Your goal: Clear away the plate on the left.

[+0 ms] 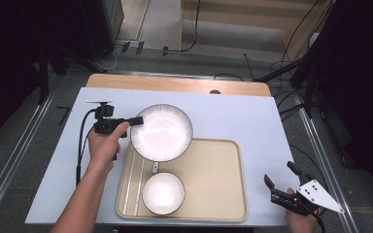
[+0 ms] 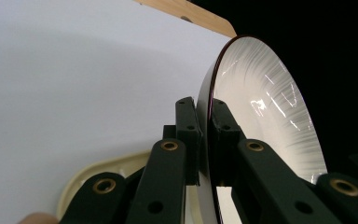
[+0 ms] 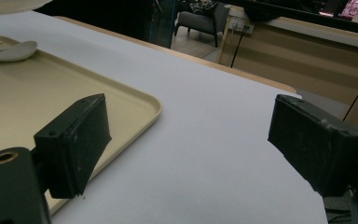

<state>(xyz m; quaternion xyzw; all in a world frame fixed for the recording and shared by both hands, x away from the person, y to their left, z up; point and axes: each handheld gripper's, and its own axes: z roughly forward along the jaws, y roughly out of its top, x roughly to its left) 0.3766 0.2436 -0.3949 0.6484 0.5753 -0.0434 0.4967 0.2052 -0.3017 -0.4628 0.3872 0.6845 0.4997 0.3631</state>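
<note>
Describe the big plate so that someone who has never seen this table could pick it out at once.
Start at the beige tray on the white table. Over the tray's far left corner sits the large white plate, its left rim clamped by the left tool. The smaller white bowl lies nearer inside the tray; the plate is wider, shallower, with a thin dark rim.

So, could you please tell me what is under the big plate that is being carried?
Under the big plate, gripped at its rim by the left hand-held gripper, a spoon handle pokes out over the tray. The spoon's bowl is covered in the high view.
</note>
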